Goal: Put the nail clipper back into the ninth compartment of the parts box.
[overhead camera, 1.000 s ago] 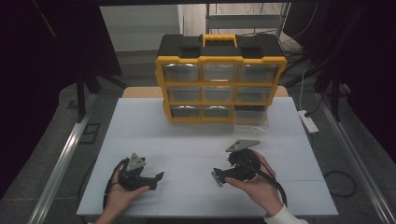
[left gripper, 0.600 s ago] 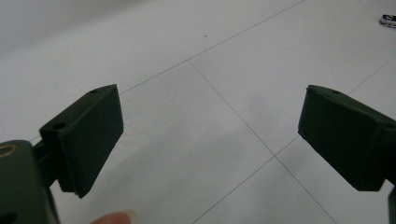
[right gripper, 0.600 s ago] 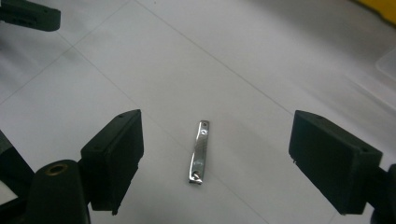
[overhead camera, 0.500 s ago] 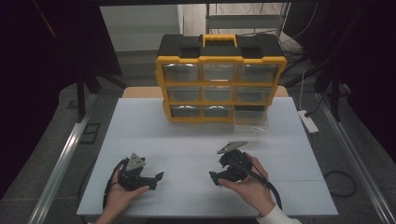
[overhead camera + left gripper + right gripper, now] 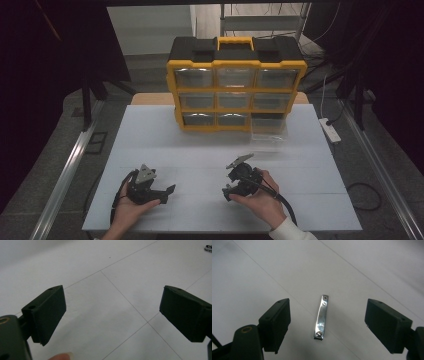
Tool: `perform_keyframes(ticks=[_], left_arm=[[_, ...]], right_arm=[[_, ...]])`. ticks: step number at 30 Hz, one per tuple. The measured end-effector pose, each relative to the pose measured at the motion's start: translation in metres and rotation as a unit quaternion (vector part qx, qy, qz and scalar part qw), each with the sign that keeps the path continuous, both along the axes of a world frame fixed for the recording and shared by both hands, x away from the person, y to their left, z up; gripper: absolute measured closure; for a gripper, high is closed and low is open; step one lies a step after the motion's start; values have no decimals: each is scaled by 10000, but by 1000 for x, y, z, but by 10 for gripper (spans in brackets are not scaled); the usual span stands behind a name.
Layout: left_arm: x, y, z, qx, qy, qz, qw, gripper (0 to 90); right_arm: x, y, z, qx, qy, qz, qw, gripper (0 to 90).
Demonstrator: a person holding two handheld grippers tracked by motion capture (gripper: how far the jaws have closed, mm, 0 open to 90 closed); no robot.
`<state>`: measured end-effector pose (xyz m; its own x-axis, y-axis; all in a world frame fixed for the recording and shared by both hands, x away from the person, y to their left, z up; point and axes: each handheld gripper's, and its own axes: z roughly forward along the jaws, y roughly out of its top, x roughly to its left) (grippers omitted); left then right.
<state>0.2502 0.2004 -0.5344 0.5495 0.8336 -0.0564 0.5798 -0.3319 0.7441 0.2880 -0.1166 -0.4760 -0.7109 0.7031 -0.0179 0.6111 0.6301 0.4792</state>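
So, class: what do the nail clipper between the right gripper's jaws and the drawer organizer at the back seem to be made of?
Nail clipper: looks like polished metal, mirror-bright with a rivet at each end. Drawer organizer: apparently plastic, matte yellow and black frame, clear see-through drawer fronts.

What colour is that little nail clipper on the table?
Shiny silver metal; the nail clipper shows best in the right gripper view.

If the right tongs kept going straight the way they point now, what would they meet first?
Probably the metal nail clipper, lying flat on the white table between the open jaws of the right tongs; the remaining gap is unclear.
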Motion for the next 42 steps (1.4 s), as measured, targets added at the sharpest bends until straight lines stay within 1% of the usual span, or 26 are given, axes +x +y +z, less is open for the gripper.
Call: perform_keyframes(ticks=[1,3,5,7,9,14,15,20,24,29,36,42], left_arm=[[0,0,0,0,0,0,10000,77],[0,0,0,36,-2,-11,10000,77],[1,0,0,49,7,-22,10000,77],[0,0,0,53,9,-30,10000,77],[1,0,-1,53,10,-40,10000,78],[1,-1,-1,54,39,-44,10000,78],[1,-1,-1,53,37,-41,10000,78],[1,-1,-1,60,46,-47,10000,79],[1,-1,-2,75,47,-57,9999,79],[1,-1,-1,79,53,-70,9999,80],[0,-1,-2,80,51,-93,9999,79],[1,-1,-2,91,59,-100,9999,79]], right_arm=[[0,0,0,0,0,0,10000,214],[1,1,-6,-75,60,-1,10000,221],[2,1,-10,-138,60,-21,9999,226],[3,1,-12,-135,69,-23,9999,230],[4,1,-16,-219,65,-35,9997,239],[4,2,-22,-314,133,-8,9994,280],[4,3,-23,-358,112,11,9993,288],[4,3,-26,-403,154,9,9991,312],[4,4,-27,-458,101,-12,9989,338],[2,6,-30,-546,190,21,9983,365],[3,5,-31,-490,302,-41,9983,390],[3,6,-30,-516,331,13,9981,414]])
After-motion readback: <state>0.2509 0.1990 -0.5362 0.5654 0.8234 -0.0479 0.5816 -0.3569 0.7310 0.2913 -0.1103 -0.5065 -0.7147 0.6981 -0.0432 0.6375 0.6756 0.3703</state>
